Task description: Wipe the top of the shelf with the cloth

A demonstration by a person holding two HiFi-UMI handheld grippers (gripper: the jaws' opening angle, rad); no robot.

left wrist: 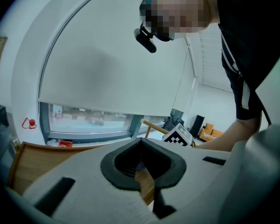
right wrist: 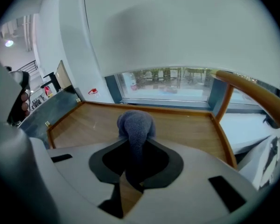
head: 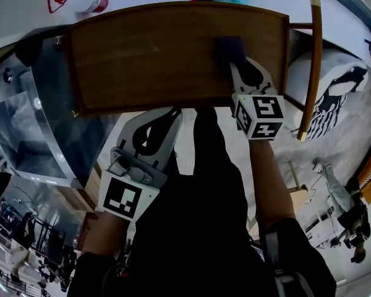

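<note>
The shelf (head: 142, 54) has a flat top of smooth brown wood with a visible grain, roughly rectangular, edged by a low raised rim. On its right part lies the cloth (head: 230, 46), dark blue-grey and fuzzy, bunched into a soft rounded lump that rests on the wood. The right gripper (head: 236, 68) pinches 1 end of it between its dark pads. In the right gripper view the cloth (right wrist: 136, 125) runs lengthwise along the jaws, its bulging end pointing toward the shelf's back rim. The left gripper (head: 171, 115), of matte white plastic, is held off the shelf near its front edge, its 2 jaws pressed together on nothing.
</note>
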